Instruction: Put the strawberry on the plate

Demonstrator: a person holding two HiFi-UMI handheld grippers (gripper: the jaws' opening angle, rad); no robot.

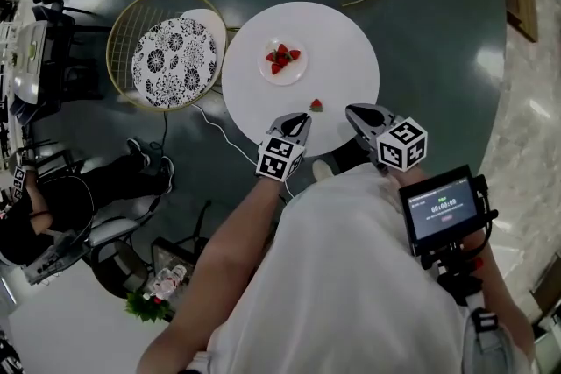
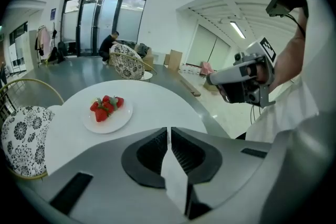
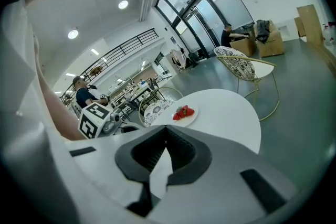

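Two grippers: the left gripper [image 1: 299, 120] and the right gripper [image 1: 353, 111] each have their fingers pressed together, holding nothing. One loose strawberry [image 1: 316, 105] lies on the table [image 1: 342, 48], between the two sets of fingers and just ahead of them. Farther ahead, one plate [image 1: 285, 78] holds a heap of about four berries [image 1: 280, 57].

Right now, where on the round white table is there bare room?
Bare: the patch right of the round white plate, out to the table's rim; the far strip behind it. Crowded: the near edge, with one loose red strawberry, the left tool and the right tool.
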